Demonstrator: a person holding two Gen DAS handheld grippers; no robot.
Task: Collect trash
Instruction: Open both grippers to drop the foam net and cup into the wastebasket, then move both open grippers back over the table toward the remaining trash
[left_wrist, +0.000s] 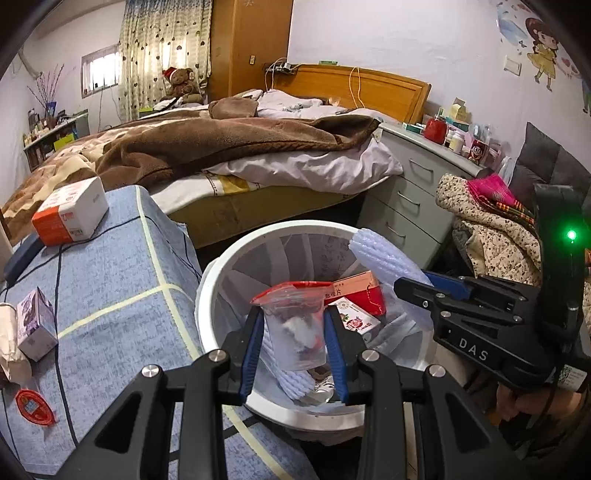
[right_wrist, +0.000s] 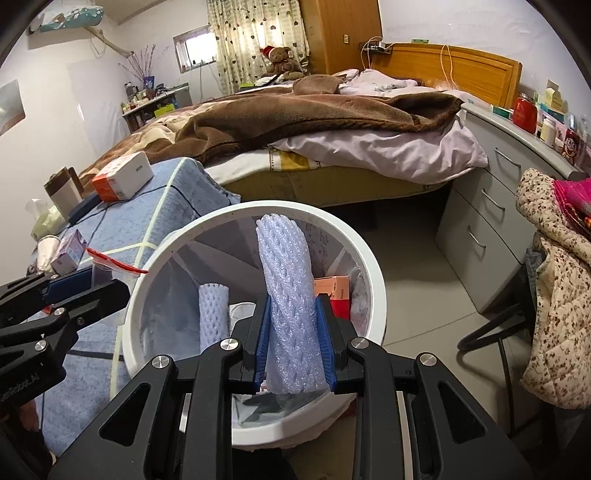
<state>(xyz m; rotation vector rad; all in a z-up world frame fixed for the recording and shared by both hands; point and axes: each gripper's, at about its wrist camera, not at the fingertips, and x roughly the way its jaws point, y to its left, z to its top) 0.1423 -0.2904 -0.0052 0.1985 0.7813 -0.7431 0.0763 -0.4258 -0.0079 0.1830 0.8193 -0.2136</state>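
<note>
My left gripper (left_wrist: 294, 314) is shut on a clear zip bag (left_wrist: 291, 332) with a red top strip and crumpled waste inside. It holds the bag over the open white trash bin (left_wrist: 221, 266). My right gripper (right_wrist: 294, 299) is shut on a pale blue foam net sleeve (right_wrist: 284, 266), which stands upright over the same bin (right_wrist: 369, 258). Each gripper shows in the other's view: the right gripper (left_wrist: 413, 282) at the bin's right side, the left gripper (right_wrist: 105, 280) at its left. The lined bin holds a red-orange box (left_wrist: 360, 291), a small carton (left_wrist: 354, 319) and another foam net (right_wrist: 213, 314).
A table under a blue cloth (left_wrist: 122, 280) touches the bin on the left and bears an orange-white box (left_wrist: 70, 212), a small purple carton (left_wrist: 35, 325), a red round lid (left_wrist: 35, 406) and cables. The bed lies behind. Grey drawers (left_wrist: 410, 206) and a chair piled with clothes (left_wrist: 491, 229) stand to the right.
</note>
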